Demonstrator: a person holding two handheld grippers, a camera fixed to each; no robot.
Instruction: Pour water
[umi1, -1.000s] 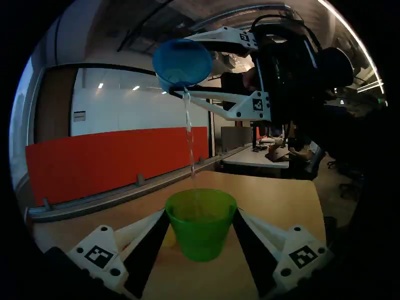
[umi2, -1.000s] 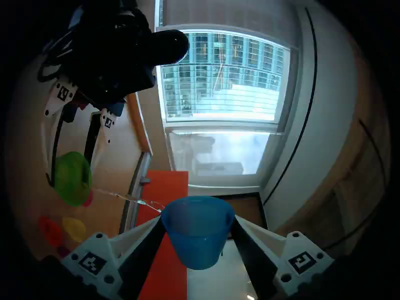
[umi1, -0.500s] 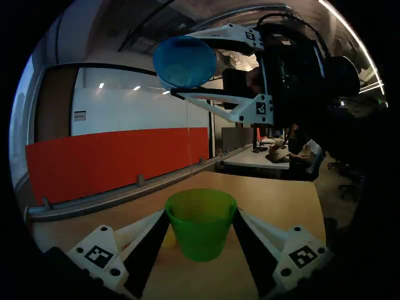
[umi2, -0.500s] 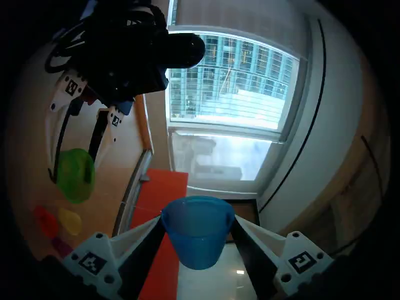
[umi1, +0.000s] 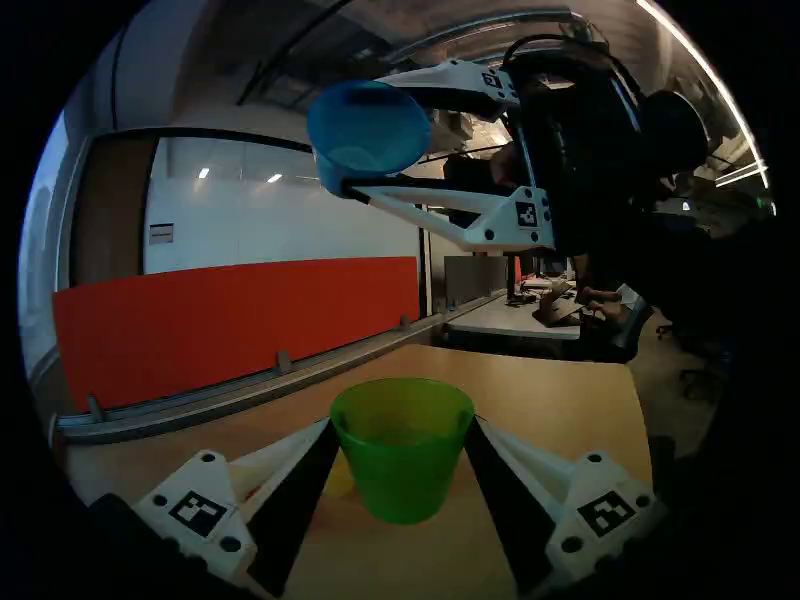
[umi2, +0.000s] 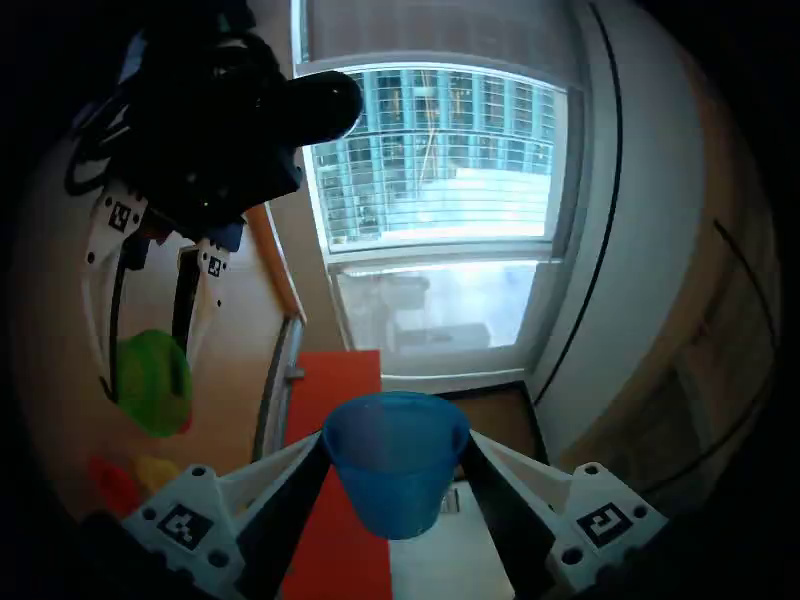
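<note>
Left gripper (umi1: 400, 435) is clamped on the green cup (umi1: 403, 485), a finger pressing each side. The cup is upright with its mouth up, low over the wooden table (umi1: 560, 400); can't tell if it rests on it. Right gripper (umi2: 396, 445) grips the blue cup (umi2: 397, 480) the same way, both fingers on its walls. Key relation: in the left gripper view the blue cup (umi1: 367, 128) hangs well above the green cup, nearly straight over it and a touch left. Its long axis is tipped close to horizontal, mouth turned down and toward the camera. No stream is visible between the two cups, and the water level in the green cup is not readable. Judgement: pour looks done or paused, so the next move turns on the blue cup's tilt. More roll only pays if its lip stays over the green mouth below; otherwise roll it back upright.
</note>
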